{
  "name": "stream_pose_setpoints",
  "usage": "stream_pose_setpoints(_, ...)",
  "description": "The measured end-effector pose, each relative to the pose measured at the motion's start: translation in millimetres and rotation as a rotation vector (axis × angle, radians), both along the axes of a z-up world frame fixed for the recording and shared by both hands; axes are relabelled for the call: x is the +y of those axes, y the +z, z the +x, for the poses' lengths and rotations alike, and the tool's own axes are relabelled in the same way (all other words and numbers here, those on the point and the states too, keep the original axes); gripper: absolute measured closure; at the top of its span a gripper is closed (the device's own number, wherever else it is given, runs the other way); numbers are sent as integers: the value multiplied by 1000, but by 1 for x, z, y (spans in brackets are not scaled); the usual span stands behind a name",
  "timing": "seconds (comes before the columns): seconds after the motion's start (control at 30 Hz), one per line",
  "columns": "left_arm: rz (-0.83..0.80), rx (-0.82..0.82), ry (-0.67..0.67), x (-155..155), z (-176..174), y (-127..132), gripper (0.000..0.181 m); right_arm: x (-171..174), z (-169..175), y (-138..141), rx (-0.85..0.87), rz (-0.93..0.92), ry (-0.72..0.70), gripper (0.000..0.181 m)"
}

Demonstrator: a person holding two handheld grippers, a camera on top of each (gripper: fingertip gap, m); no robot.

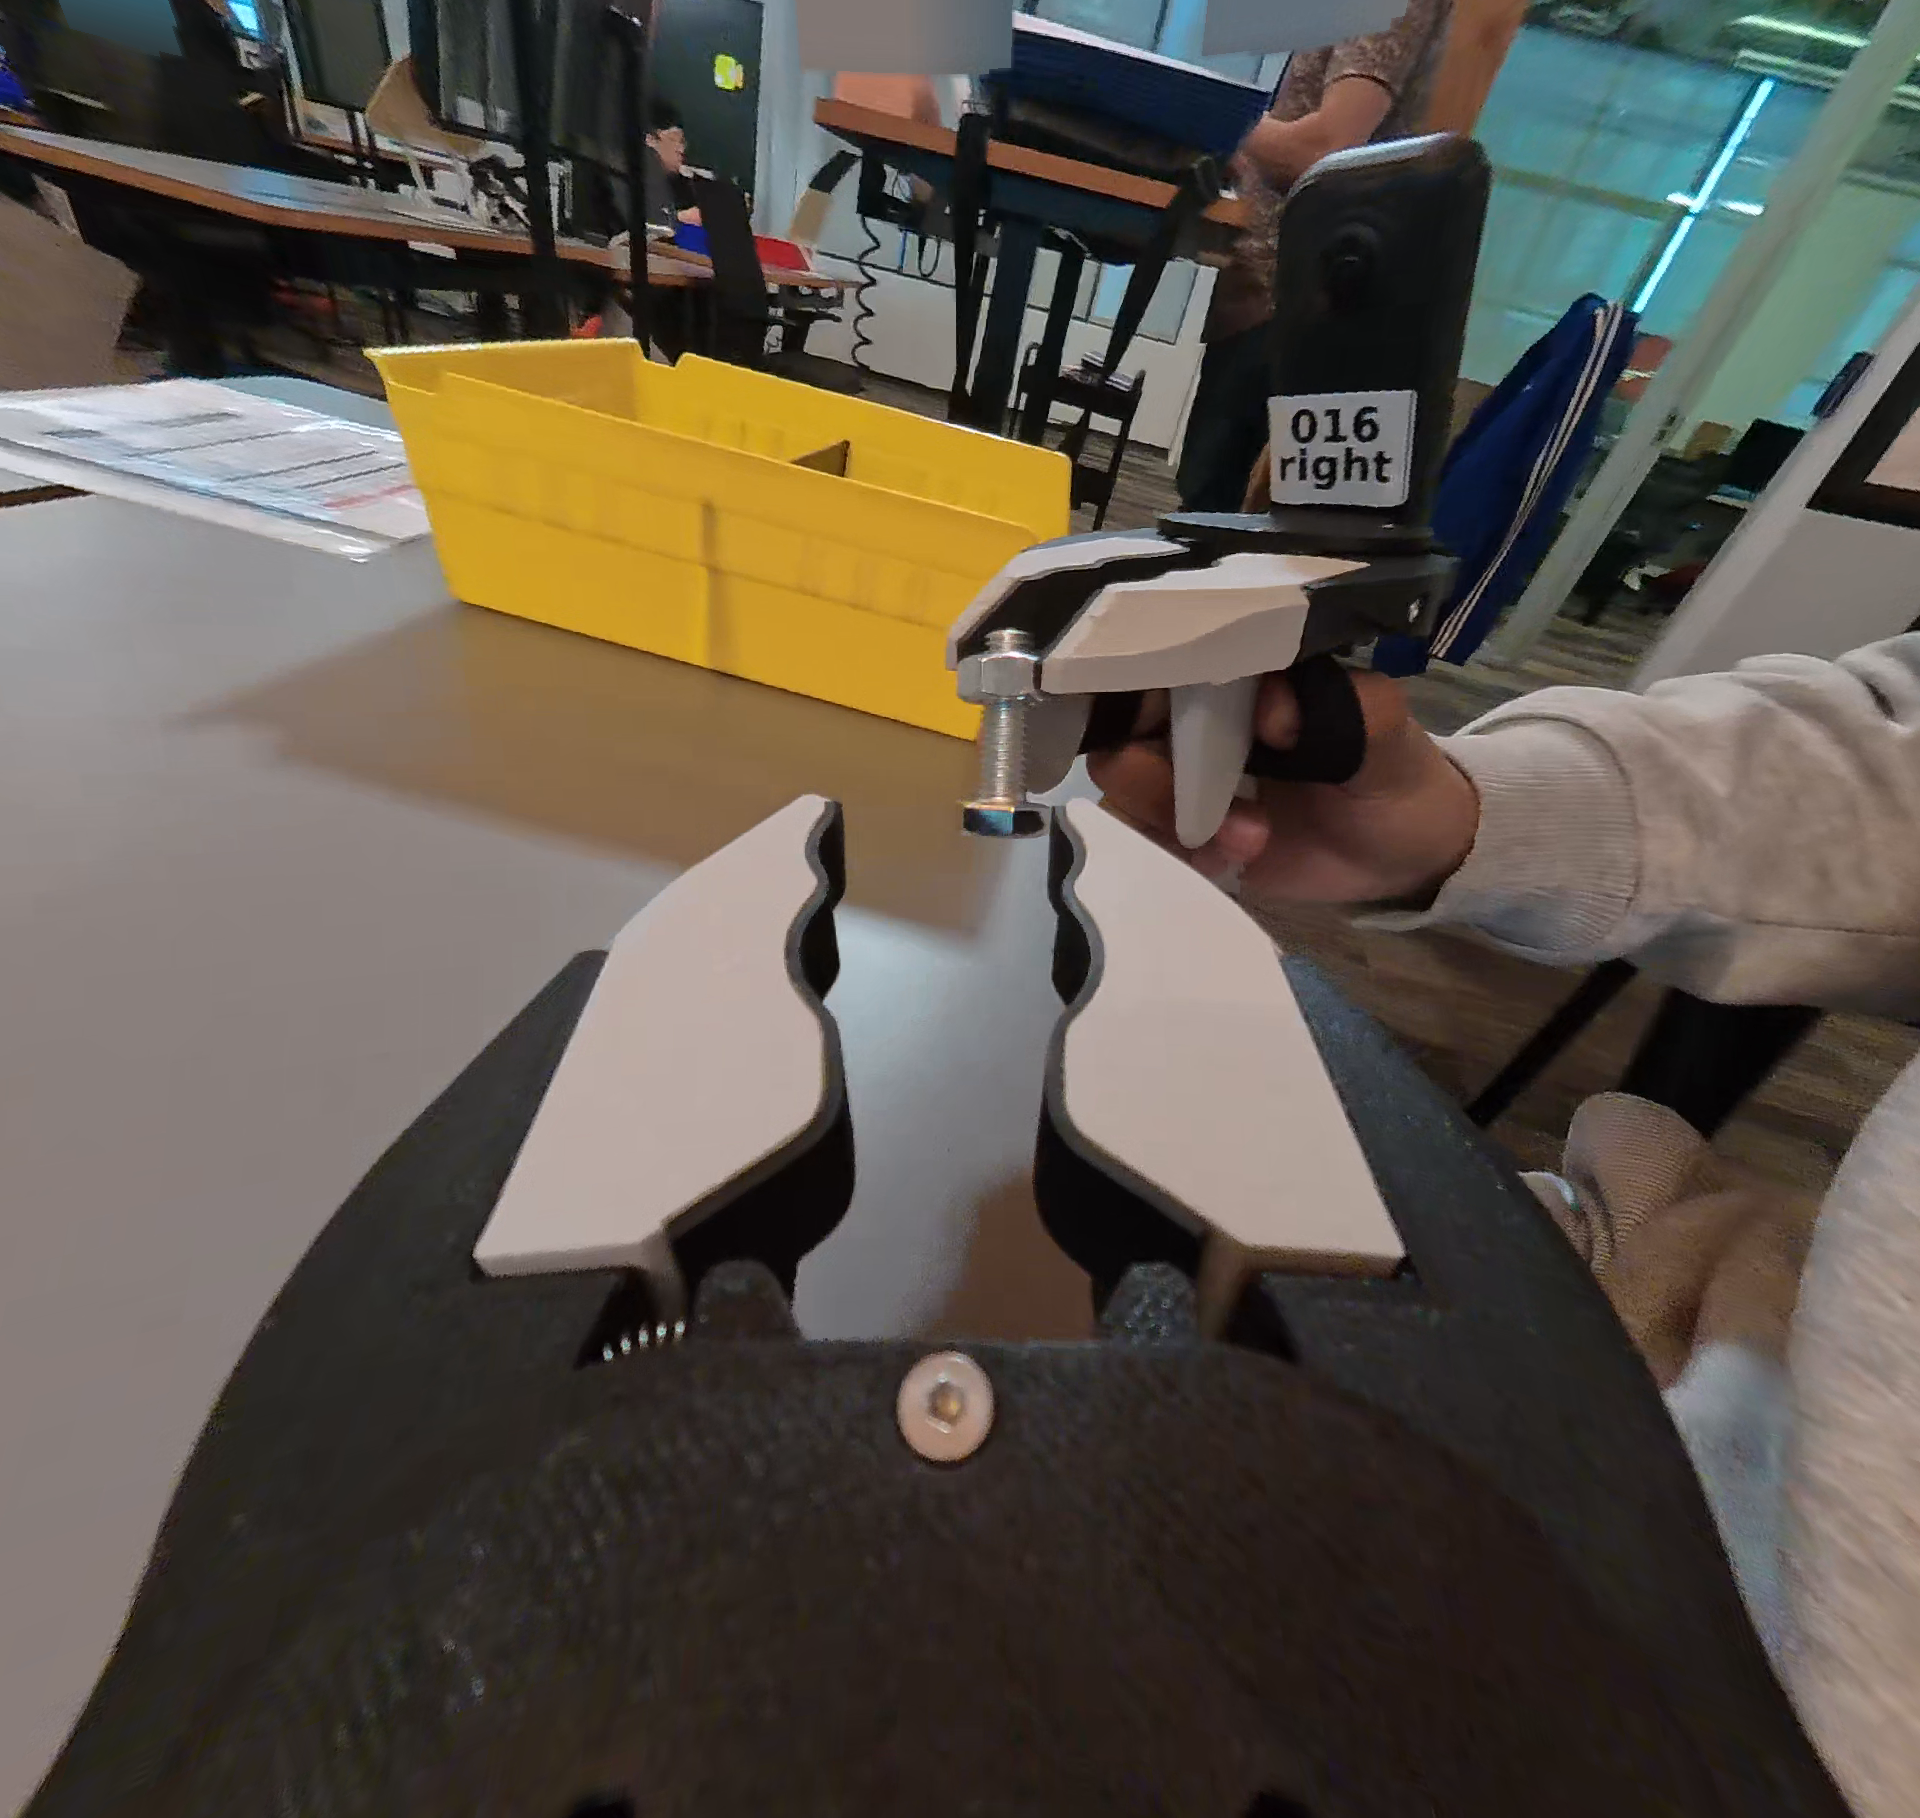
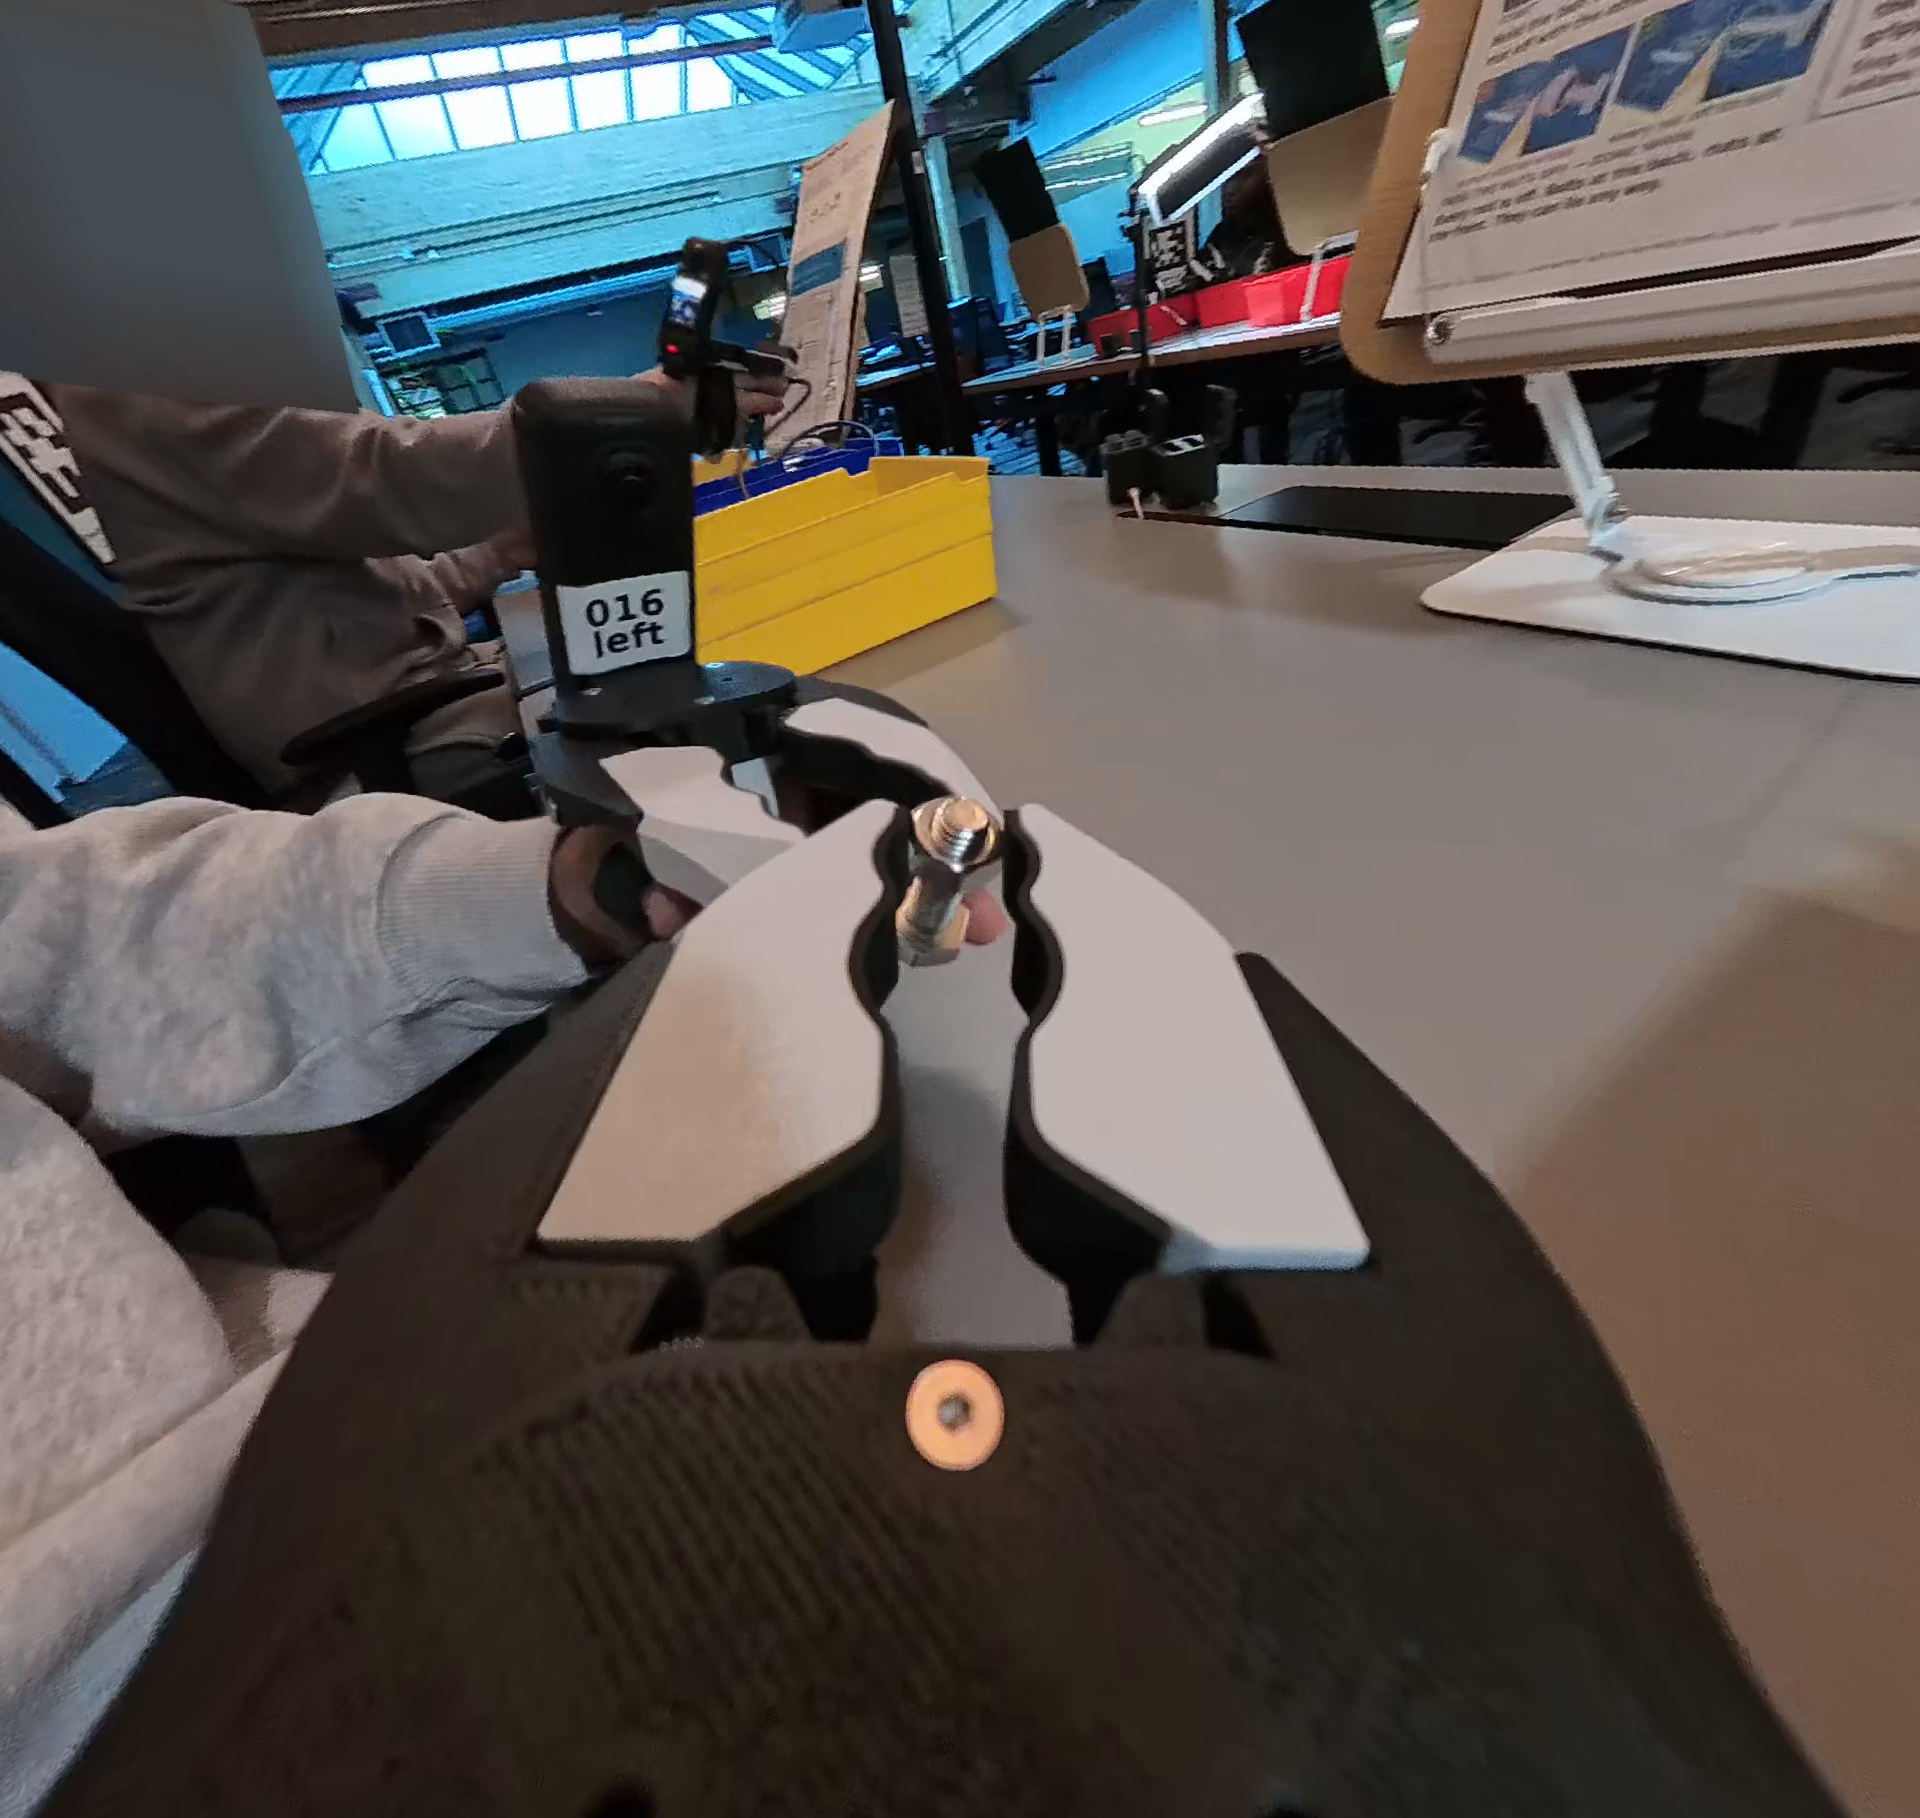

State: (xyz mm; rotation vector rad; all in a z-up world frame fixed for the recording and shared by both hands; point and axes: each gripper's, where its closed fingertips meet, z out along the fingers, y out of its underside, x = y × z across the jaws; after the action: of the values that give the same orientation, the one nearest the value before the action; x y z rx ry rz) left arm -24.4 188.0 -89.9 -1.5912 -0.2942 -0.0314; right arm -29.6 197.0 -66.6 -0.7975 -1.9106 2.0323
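Two handheld grippers with pale grey fingers on black bodies are hovering over a smooth grey-brown table [image 1: 260,833], and, reading from the left, a laminated sheet of printed paper [image 1: 208,459] is lying flat near the table's far left edge. Just right of it, a yellow plastic bin with an inner divider [image 1: 665,521] is sitting on the table, its long side facing the camera. Nearer, the left gripper [image 1: 940,833] is hanging above the tabletop with its fingers spread apart and nothing between them. Just beyond its right fingertip, the right gripper [image 1: 1003,672] is pinching a silver steel hex bolt [image 1: 1006,750] by a hex nut [image 1: 995,675] threaded near the bolt's upper end; the bolt is hanging upright, head down, clear of the table. A person's hand in a light grey sleeve [image 1: 1299,812] is gripping the right gripper's black handle. In the right wrist view, again from the left, the other grey-sleeved hand [image 2: 613,901] is holding the left gripper [image 2: 831,792], which is pointing toward the bolt [image 2: 940,885], while the right gripper's own fingers [image 2: 951,833] are closing on it near their tips, threaded end pointing up. Farther back, the yellow bin [image 2: 842,563] is standing on the table [image 2: 1351,781], and at the far right a white stand holding a cardboard-backed printed sheet [image 2: 1662,563] is resting on the tabletop, well apart from both grippers.
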Motion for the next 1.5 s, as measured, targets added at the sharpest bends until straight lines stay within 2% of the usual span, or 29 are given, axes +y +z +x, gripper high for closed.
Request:
stream_pose_setpoints(0.3,-89,84,-18,10,10,-7,143,-4,4,4,72,53,-27,164)
stream_pose_setpoints(0.53,-103,111,-33,13,15,-8,150,-8,8,2,83,80,-13,164)
stream_pose_setpoints(0.7,-90,103,-30,12,14,-7,161,-11,9,0,92,100,-10,164)
stream_pose_setpoints(0.93,-101,120,-29,12,15,-8,162,-11,9,0,91,97,-12,164)
stream_pose_setpoints(1.13,-29,93,-31,10,14,-1,162,-13,9,4,142,83,-27,164)
stream_pose_setpoints(1.27,39,49,-13,7,9,5,162,-14,9,7,205,94,-50,148)
stream_pose_setpoints(1.5,83,42,-28,8,13,9,162,-20,13,6,162,53,-5,147)
